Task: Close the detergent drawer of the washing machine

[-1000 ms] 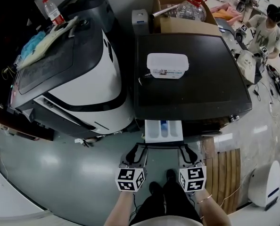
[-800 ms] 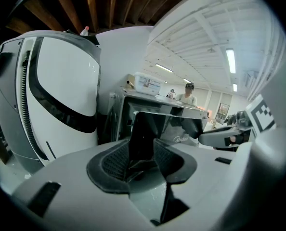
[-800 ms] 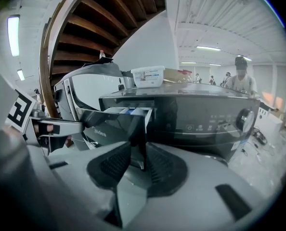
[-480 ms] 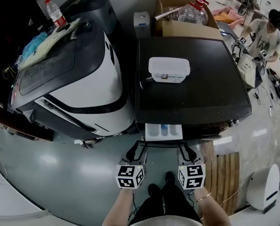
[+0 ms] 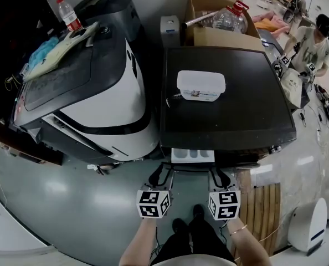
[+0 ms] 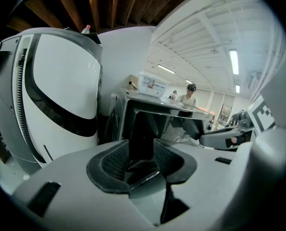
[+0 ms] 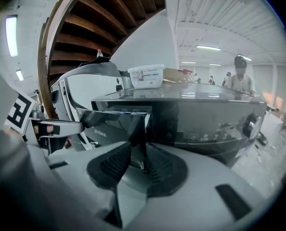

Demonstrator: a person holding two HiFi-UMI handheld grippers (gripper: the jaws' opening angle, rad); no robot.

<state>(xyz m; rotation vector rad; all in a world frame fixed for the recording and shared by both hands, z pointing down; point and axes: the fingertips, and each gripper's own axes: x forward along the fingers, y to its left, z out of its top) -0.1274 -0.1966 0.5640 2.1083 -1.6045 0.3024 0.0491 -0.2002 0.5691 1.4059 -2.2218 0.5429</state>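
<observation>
Fingers (image 6: 115, 161) straddle detergent drawer (image 5: 192, 155) edges.

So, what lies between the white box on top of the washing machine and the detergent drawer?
Only the bare dark top of the washing machine, as the head view shows: nothing stands between the white box and the detergent drawer.

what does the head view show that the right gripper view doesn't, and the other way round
Head view only: the washer's top from above, the drawer's inner compartments, wooden slats on the floor. Right gripper view only: the washer's front control panel with its knob. Both: the partly open drawer, the white tub on the washer, the left gripper and right gripper at the drawer's front.
</observation>
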